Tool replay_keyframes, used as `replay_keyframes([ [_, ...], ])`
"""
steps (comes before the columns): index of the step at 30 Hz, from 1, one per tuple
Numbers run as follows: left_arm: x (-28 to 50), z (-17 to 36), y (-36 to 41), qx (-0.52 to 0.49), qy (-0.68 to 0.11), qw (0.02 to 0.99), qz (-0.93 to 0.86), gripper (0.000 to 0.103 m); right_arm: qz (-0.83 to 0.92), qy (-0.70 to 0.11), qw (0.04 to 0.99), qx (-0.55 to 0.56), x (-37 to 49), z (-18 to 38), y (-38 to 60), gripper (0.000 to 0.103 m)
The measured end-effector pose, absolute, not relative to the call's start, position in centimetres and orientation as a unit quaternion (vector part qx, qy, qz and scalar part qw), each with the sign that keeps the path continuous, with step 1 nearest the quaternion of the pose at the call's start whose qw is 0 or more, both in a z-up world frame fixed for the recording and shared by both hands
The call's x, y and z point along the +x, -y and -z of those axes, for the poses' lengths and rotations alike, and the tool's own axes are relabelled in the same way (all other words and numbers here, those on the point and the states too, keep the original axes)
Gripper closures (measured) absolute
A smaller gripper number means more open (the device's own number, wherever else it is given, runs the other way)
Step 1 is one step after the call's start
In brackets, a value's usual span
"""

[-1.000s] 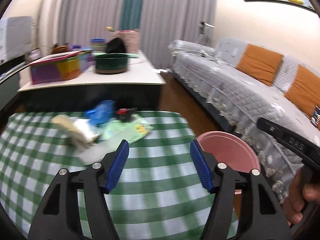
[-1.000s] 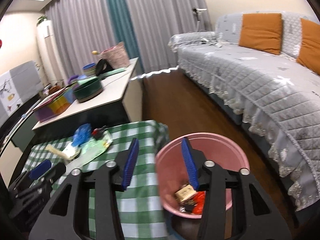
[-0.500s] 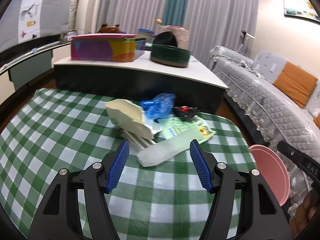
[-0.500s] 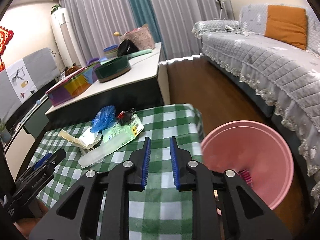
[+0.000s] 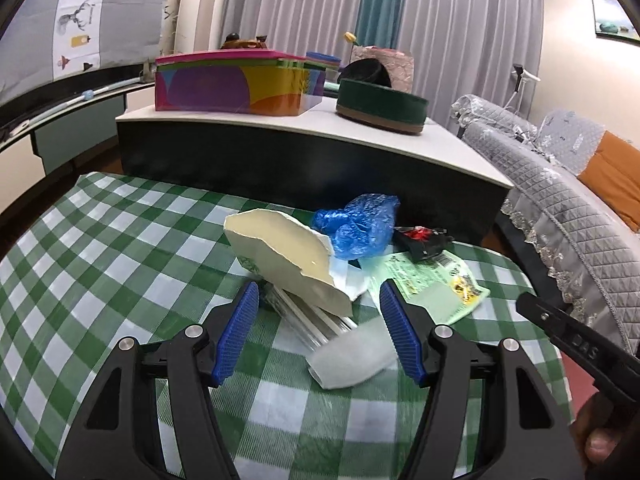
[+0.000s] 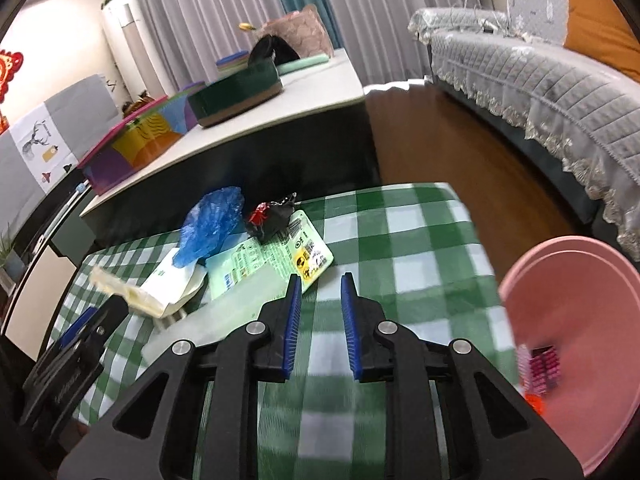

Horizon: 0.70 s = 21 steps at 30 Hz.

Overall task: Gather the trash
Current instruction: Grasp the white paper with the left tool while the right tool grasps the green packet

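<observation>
A trash pile lies on the green checked tablecloth (image 5: 120, 264): a torn cream cardboard piece (image 5: 280, 252), a blue plastic bag (image 5: 356, 224), a black-and-red wrapper (image 5: 422, 240), a green packet (image 5: 432, 284) and a clear plastic sleeve (image 5: 352, 354). My left gripper (image 5: 319, 286) is open, its pads on either side of the cardboard's near edge without touching it. My right gripper (image 6: 321, 279) hovers just short of the green packet (image 6: 276, 260), jaws a narrow gap apart with nothing between them. The pink bin (image 6: 568, 340) stands off the table's right end with some trash inside.
Behind the cloth stands a low white-topped table (image 5: 280, 128) with a colourful box (image 5: 236, 84) and a round green box (image 5: 380, 106). A grey-covered sofa (image 6: 540, 80) runs along the right, across a wooden floor (image 6: 460, 152).
Both grippers swung from the bin side toward the trash pile and came lower and closer to it. The right jaws narrowed from a wide gap. The bin slid to the right edge.
</observation>
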State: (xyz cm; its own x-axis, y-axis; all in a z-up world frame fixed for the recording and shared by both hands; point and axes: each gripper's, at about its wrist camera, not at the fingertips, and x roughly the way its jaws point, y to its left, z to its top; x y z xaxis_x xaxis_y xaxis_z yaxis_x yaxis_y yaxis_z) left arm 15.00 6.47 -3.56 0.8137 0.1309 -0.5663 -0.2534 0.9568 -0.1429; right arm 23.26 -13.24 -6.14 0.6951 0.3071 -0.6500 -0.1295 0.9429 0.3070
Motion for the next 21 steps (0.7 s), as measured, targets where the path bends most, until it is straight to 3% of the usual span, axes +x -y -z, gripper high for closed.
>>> replay_keyframes([
  [9, 17.3, 4.0, -7.3, -0.121, -0.296, 0.94, -0.116, 0.044, -0.121, -0.422, 0.887, 0.145, 27.8, 8.8, 11.9, 0.081],
  [11, 17.6, 4.1, -7.5, -0.123, -0.302, 0.937, -0.123, 0.051, -0.123, -0.429, 0.882, 0.15, 28.2, 9.4, 11.7, 0.083],
  [13, 17.7, 4.3, -7.8, -0.127, -0.308, 0.934, -0.127, 0.073, -0.122, -0.425, 0.885, 0.148, 28.0, 9.3, 11.5, 0.093],
  [15, 17.6, 4.4, -7.9, -0.124, -0.311, 0.932, -0.137, 0.083, -0.125, -0.415, 0.89, 0.144, 27.6, 8.9, 11.5, 0.095],
  [21, 16.4, 3.6, -7.9, -0.12, -0.307, 0.932, -0.148, 0.093, -0.126, -0.388, 0.903, 0.135, 25.7, 6.9, 12.3, 0.099],
])
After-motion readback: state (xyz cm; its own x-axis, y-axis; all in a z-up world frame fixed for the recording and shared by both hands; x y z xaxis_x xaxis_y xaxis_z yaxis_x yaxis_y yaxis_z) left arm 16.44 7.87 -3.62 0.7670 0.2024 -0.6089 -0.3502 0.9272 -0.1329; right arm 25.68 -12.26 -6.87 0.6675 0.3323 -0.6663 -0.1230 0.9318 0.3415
